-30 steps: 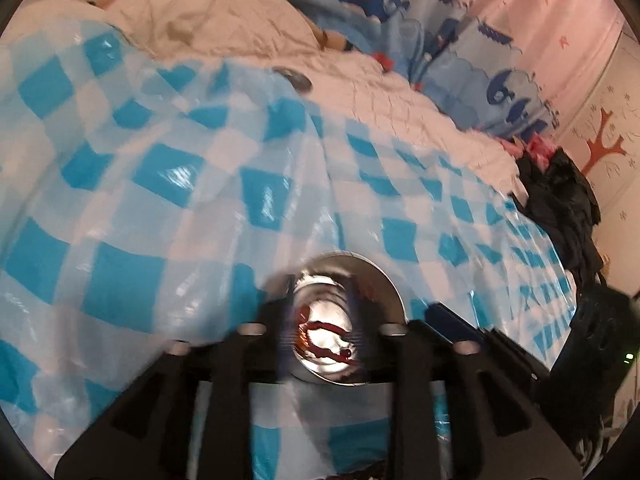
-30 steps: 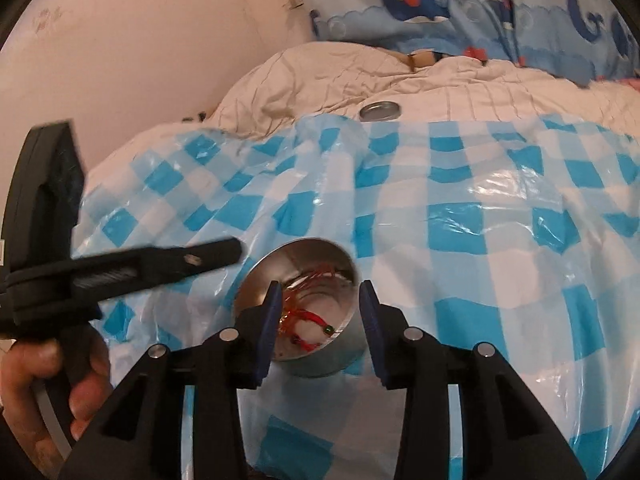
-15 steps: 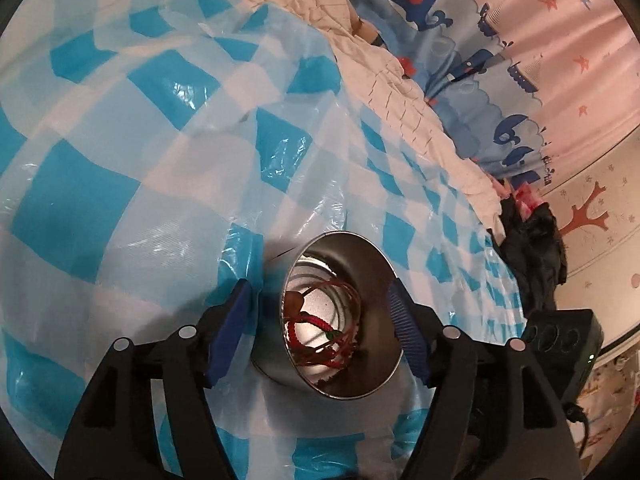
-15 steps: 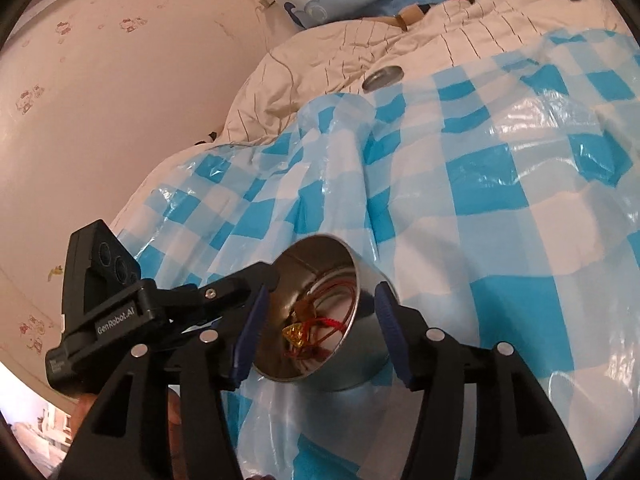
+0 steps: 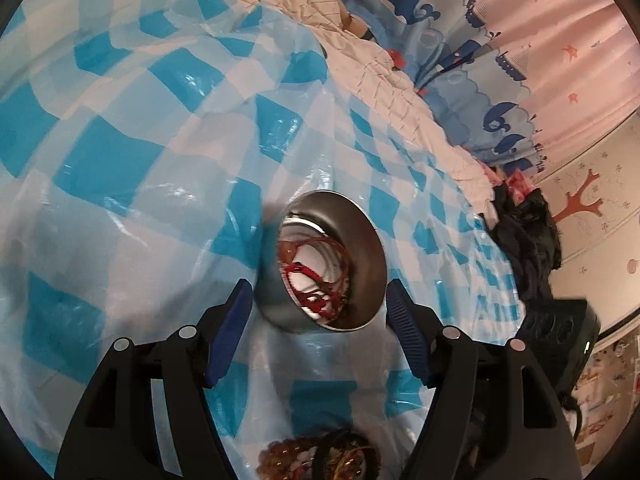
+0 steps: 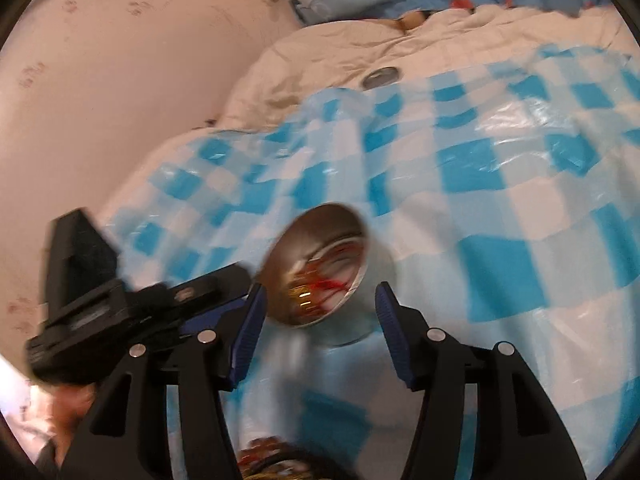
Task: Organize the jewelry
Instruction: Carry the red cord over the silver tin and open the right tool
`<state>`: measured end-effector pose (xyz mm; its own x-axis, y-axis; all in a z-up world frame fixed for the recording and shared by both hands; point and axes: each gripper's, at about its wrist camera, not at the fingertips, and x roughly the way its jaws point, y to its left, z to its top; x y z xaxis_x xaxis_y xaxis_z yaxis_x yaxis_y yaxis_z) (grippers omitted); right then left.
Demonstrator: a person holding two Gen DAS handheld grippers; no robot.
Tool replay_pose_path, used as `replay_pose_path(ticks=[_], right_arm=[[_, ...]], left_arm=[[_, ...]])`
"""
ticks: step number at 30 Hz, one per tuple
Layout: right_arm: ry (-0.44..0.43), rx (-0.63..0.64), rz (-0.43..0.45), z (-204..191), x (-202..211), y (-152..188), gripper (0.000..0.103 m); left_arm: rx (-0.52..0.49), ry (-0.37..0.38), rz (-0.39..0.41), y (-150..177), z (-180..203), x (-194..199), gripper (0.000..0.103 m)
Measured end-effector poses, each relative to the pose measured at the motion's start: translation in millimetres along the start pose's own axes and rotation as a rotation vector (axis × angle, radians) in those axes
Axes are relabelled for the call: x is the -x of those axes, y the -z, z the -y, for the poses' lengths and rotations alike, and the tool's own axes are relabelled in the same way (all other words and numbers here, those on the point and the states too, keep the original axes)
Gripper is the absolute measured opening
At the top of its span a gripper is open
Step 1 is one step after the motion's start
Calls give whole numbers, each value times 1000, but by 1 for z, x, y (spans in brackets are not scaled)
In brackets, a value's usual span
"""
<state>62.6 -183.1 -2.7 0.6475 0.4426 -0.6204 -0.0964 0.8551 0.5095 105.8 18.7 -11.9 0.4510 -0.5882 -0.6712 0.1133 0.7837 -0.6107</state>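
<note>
The task looks partly done. A round metal tin sits on the blue-and-white checked plastic sheet that covers the bed, and red cord jewelry already lies tangled inside it, with something gold among the cords in the right wrist view. More is left: a heap of brown beads and dark bangles lies on the sheet at the near edge of both views, just below the grippers and apart from the tin, though it is cut off by the frame and blurred, so what it holds I can only guess. The tin's lid, or what seems to be one, rests far off on the cream quilt beyond the sheet, so closing the tin is probably still to come. The left gripper is spread wide, its blue pads standing either side of the tin without pressing it. The right gripper is spread too, empty, with the tin's near side between its tips and a gap on both sides. The two tools crowd each other: the left one reaches in from the left of the right wrist view, nearly touching the right gripper's left finger. To the right and far side the sheet is open and soft but rumpled; a wall closes the left, and dark clothes and a black device sit by the bed's right edge.
</note>
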Motion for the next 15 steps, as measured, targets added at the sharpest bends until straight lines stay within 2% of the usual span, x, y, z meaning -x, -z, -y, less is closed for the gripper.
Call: replay_pose_path(ticks=[2, 4, 5, 7, 10, 12, 15], right_arm=[[73, 44, -14, -2, -10, -8, 52], [127, 84, -51, -2, -24, -14, 36], [140, 89, -69, 1, -31, -16, 25], [162, 89, -93, 8, -42, -19, 22], [150, 81, -111, 14, -42, -18, 13], [147, 80, -135, 15, -38, -15, 4], [158, 90, -170, 14, -29, -7, 3]], left_arm=[[1, -22, 11, -2, -1, 4, 67], [20, -26, 20, -5, -3, 9, 68], [25, -30, 26, -7, -4, 12, 69], [21, -30, 40, -10, -4, 17, 71], [1, -33, 48, -12, 1, 25, 74], [-11, -34, 54, -13, 4, 30, 76], [-22, -34, 65, -11, 7, 39, 79]])
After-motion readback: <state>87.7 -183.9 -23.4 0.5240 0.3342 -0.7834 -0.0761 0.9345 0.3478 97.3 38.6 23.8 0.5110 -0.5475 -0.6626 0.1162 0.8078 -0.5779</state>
